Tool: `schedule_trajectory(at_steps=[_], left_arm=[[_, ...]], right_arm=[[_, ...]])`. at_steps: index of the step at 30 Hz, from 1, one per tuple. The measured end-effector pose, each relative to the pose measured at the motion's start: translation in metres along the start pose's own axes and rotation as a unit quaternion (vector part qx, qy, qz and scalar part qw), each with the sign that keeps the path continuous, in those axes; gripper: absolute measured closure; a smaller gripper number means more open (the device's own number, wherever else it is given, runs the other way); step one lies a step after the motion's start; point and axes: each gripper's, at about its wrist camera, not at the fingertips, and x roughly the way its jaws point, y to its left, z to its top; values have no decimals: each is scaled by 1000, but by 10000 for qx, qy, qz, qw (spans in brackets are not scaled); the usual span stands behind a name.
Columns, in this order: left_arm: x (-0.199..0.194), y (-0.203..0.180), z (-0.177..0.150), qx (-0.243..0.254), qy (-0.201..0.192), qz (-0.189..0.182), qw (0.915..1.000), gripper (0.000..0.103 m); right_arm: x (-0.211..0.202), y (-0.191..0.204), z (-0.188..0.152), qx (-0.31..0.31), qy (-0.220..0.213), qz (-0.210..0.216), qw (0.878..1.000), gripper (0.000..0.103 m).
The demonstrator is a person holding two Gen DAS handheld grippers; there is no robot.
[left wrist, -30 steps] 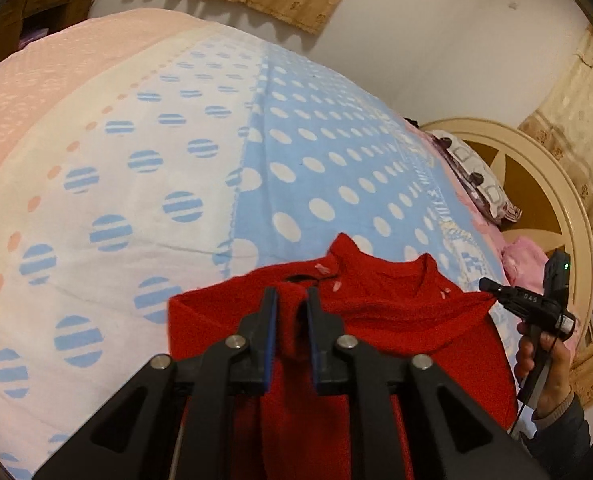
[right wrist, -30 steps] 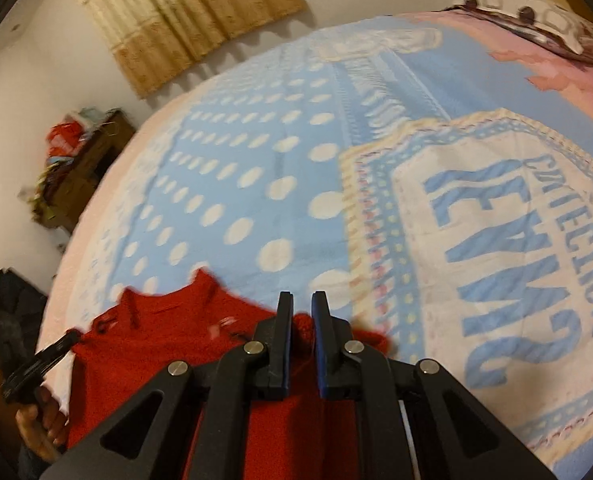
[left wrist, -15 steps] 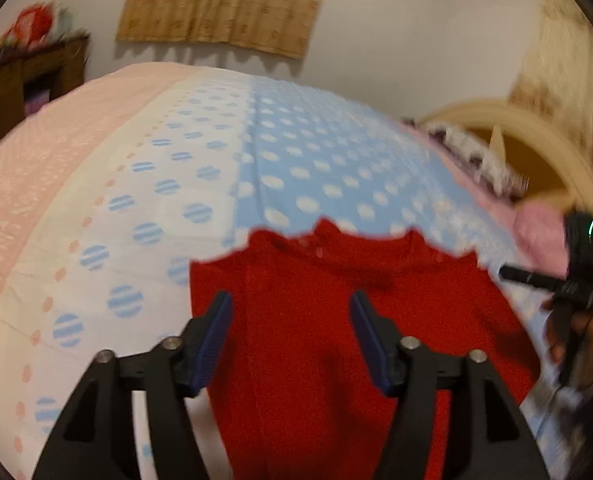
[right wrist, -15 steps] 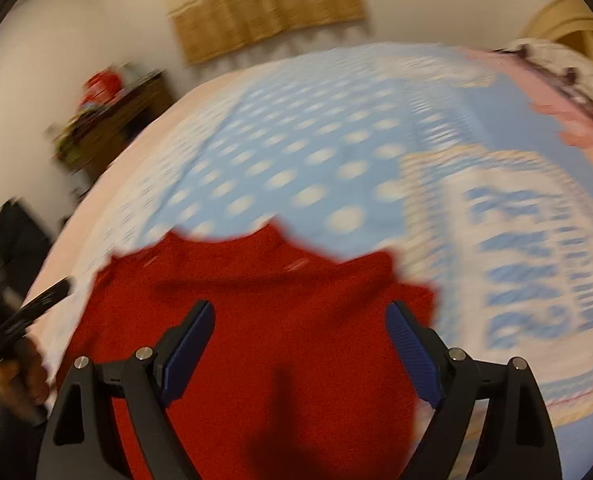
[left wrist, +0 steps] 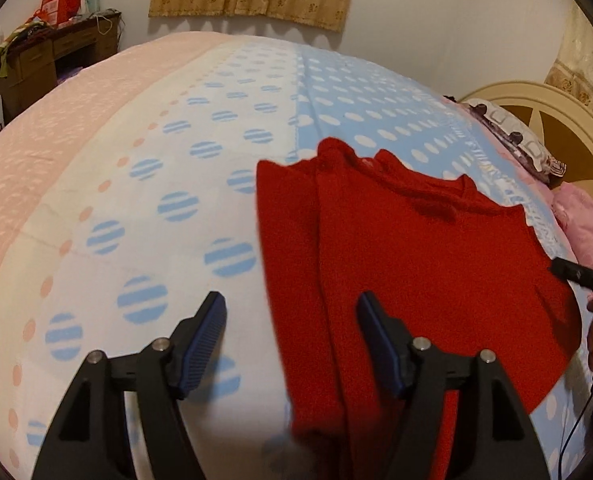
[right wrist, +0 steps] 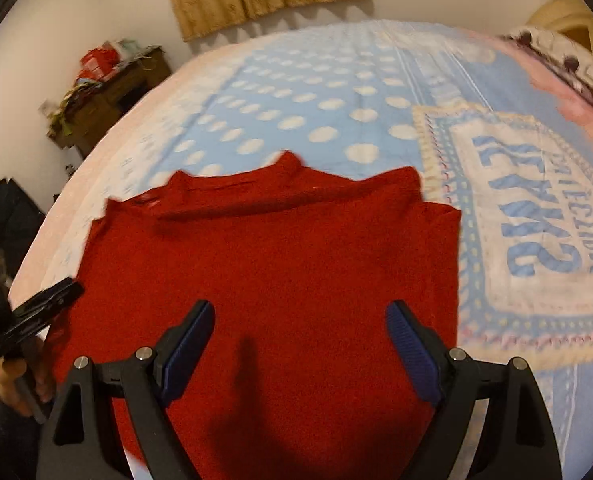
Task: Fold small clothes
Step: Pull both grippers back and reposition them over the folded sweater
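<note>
A small red knit garment (left wrist: 408, 256) lies flat on the bed, its upper edge away from me; it also shows in the right wrist view (right wrist: 264, 264). My left gripper (left wrist: 290, 320) is open and empty, above the garment's left edge, with its left finger over the blanket. My right gripper (right wrist: 300, 332) is open and empty, above the garment's near middle. The right gripper's tip (left wrist: 580, 276) shows at the garment's right edge in the left wrist view. The left gripper (right wrist: 36, 312) shows at the garment's left edge in the right wrist view.
The bed carries a blue, white and pink dotted blanket (left wrist: 144, 184) with a lettered panel (right wrist: 536, 224) right of the garment. A pillow (left wrist: 512, 140) and cream headboard (left wrist: 552, 108) lie to the right. A cluttered wooden desk (left wrist: 44, 56) stands by the far wall.
Both grippers were shut on the garment's upper edge a second ago. They have let go, opened wide and drawn back toward me. The garment now lies flat.
</note>
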Motion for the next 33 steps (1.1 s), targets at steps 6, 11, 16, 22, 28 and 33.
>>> schedule_trajectory(at_steps=[6, 11, 16, 22, 28, 33], left_arm=[[-10, 1, -12, 9, -63, 75, 10000, 24], [-13, 7, -18, -86, -96, 19, 9999, 18], [-28, -4, -29, 101, -71, -14, 9999, 18], [-25, -13, -46, 339, 128, 73, 9993, 6], [-22, -18, -48, 455, 202, 159, 9986, 0], [-22, -18, -50, 458, 194, 160, 9986, 0]], right_arm=[[1, 17, -48, -637, 106, -974, 9932, 15], [-32, 11, -54, -257, -346, -550, 9976, 15], [-22, 13, -73, -618, -94, -915, 9938, 15], [-33, 6, -88, -434, 7, -1063, 9934, 15], [-47, 24, -80, -587, -349, -1122, 9913, 15], [-22, -10, -94, 59, 190, -745, 9970, 15]])
